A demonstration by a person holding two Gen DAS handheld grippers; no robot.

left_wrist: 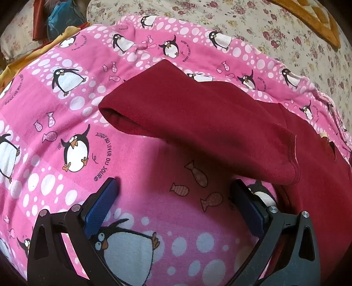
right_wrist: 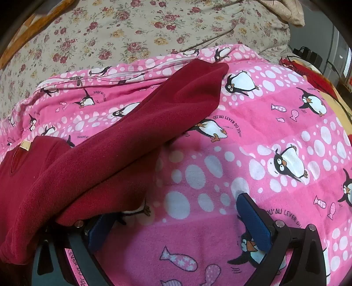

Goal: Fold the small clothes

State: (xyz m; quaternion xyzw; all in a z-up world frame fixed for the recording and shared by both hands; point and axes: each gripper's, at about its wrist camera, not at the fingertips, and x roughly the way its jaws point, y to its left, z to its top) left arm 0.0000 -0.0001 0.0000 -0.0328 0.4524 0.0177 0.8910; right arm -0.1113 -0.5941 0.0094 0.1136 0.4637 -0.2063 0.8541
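Note:
A dark red fleece top (left_wrist: 209,114) lies on a pink penguin blanket (left_wrist: 72,105). In the left wrist view its sleeve stretches up and left, its cuff open at the left end. My left gripper (left_wrist: 173,189) is open and empty, just below the sleeve; the hem edge lies over its right finger (left_wrist: 248,206). In the right wrist view the red top (right_wrist: 99,154) shows its other sleeve running up to the right. My right gripper (right_wrist: 176,213) is open and empty; the cloth drapes over its left finger (right_wrist: 101,231).
The pink blanket (right_wrist: 264,154) lies on a floral bedsheet (right_wrist: 132,28). Orange cloth (left_wrist: 22,63) and a blue bag (left_wrist: 63,19) sit at the far left. Red cloth and cables (right_wrist: 308,68) sit at the far right.

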